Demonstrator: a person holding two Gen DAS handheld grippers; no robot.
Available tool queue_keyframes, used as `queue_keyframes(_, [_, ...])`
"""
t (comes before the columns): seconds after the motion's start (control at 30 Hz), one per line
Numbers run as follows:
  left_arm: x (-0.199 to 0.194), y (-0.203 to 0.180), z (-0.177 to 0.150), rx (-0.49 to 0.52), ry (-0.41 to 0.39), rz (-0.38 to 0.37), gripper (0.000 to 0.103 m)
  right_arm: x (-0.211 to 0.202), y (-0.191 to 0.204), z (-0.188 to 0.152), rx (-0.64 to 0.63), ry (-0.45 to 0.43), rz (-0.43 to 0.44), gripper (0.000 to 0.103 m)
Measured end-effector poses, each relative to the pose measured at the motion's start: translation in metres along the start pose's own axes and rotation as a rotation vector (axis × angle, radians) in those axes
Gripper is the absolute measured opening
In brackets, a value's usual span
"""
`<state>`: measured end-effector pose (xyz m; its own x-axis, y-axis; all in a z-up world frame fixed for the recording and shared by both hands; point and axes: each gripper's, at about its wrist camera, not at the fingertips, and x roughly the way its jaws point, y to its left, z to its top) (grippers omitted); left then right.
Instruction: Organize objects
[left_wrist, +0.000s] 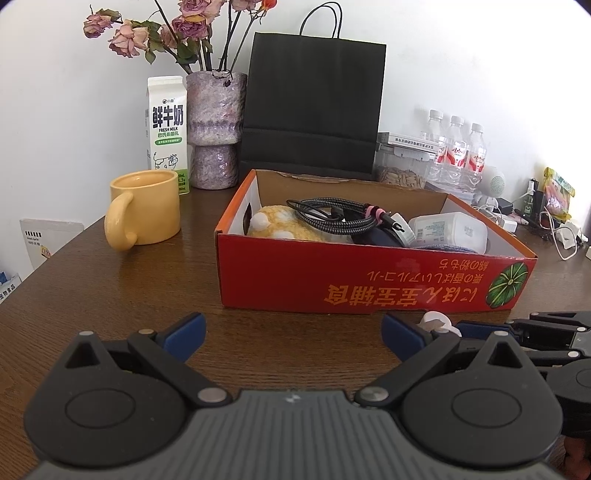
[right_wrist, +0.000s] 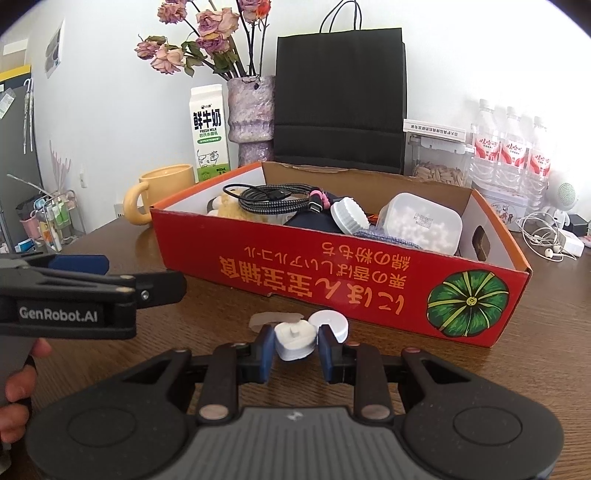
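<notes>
A red cardboard box (left_wrist: 369, 280) stands on the brown table and also shows in the right wrist view (right_wrist: 295, 280). It holds a coiled black cable (left_wrist: 332, 218), a yellow plush (left_wrist: 280, 225), a white lidded container (right_wrist: 421, 221) and a white cap (right_wrist: 349, 216). My right gripper (right_wrist: 295, 341) is shut on a small white heart-shaped piece (right_wrist: 295, 339) just in front of the box. A round white piece (right_wrist: 330, 323) lies beside it. My left gripper (left_wrist: 293, 332) is open and empty, in front of the box's left half.
A yellow mug (left_wrist: 146, 208), a milk carton (left_wrist: 168, 133), a vase of dried roses (left_wrist: 216, 129) and a black paper bag (left_wrist: 314, 107) stand behind the box. Water bottles (left_wrist: 456, 151) and tangled cables (right_wrist: 546, 240) sit at the right.
</notes>
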<state>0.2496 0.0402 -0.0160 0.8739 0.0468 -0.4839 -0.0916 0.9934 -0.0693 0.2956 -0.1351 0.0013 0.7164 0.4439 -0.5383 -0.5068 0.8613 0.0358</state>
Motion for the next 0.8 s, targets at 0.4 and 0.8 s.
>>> queue_keyframes(0.4, [0.009,-0.002,-0.001,0.031,0.044,0.004,0.103,-0.003,0.002,0.0,-0.011,-0.022,0.0,0.024])
queue_keyframes(0.8, [0.031,-0.018,0.01,0.212,0.144,-0.082,0.103,-0.009,-0.011,0.003,0.032,-0.05,-0.01,0.024])
